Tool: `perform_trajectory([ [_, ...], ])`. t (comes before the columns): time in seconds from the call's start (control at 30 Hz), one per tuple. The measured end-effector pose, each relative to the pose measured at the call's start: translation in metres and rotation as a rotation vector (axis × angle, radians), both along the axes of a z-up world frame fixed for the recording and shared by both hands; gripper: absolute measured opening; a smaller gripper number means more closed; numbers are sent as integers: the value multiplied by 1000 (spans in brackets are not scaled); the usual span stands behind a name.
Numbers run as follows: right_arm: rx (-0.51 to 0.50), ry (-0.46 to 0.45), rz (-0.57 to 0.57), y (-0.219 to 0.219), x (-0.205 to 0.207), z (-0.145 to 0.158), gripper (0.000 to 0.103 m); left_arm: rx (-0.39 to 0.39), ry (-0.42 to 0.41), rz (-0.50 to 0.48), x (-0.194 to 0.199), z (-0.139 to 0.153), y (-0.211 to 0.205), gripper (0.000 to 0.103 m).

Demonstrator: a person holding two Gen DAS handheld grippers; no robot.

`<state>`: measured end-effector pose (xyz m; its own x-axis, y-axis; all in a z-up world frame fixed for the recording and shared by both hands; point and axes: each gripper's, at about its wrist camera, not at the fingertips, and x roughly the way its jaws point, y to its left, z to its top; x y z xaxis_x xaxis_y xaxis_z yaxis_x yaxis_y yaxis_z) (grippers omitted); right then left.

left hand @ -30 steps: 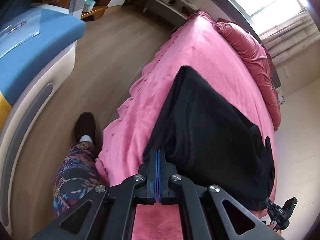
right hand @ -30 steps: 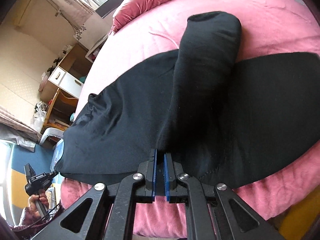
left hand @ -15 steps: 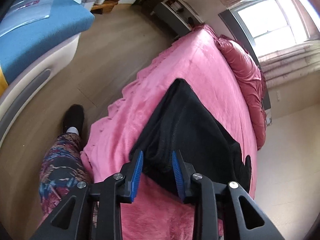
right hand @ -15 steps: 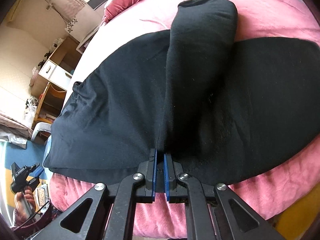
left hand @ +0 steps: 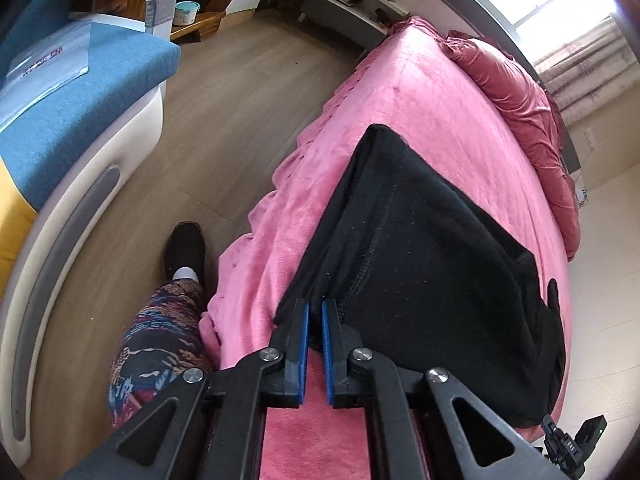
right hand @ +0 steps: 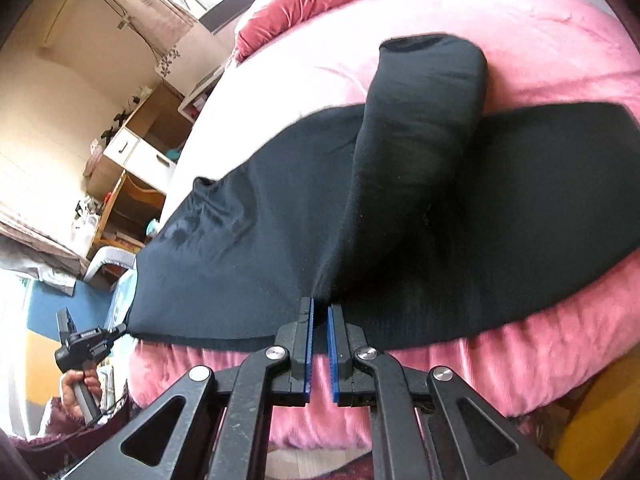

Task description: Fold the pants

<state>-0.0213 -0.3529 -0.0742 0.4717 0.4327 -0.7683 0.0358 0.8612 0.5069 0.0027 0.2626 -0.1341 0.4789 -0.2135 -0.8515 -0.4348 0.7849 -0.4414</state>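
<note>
Black pants (left hand: pixel 432 264) lie across the near part of a pink bed (left hand: pixel 420 92). My left gripper (left hand: pixel 315 308) is shut on the near corner of the pants at the bed's front edge, with black cloth between the blue pads. My right gripper (right hand: pixel 319 312) is shut on a raised fold of the pants (right hand: pixel 400 168), which rises from the jaws as a tube toward the far side. The left gripper also shows in the right wrist view (right hand: pixel 86 340), at the cloth's left corner.
A red duvet (left hand: pixel 528 104) is bunched along the head of the bed. A blue and white sofa (left hand: pixel 60 120) stands left across the wood floor. My leg and black shoe (left hand: pixel 186 248) stand by the bed edge. Shelves and a desk (right hand: pixel 132 160) line the far wall.
My left gripper, shut a second ago, opened half a second ago and is now shut again on the pants' corner. My right gripper kept its hold on the fold and pulled back slightly.
</note>
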Motion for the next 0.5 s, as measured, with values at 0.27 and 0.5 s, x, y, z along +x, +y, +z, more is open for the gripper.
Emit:
perform_trajectory([
  [0.27, 6, 150, -36, -12, -5, -52, 1, -13, 49, 34, 0, -12, 4, 15],
  [0.5, -35, 72, -62, -31, 2, -20, 2, 159, -62, 61, -6, 40, 1, 19],
])
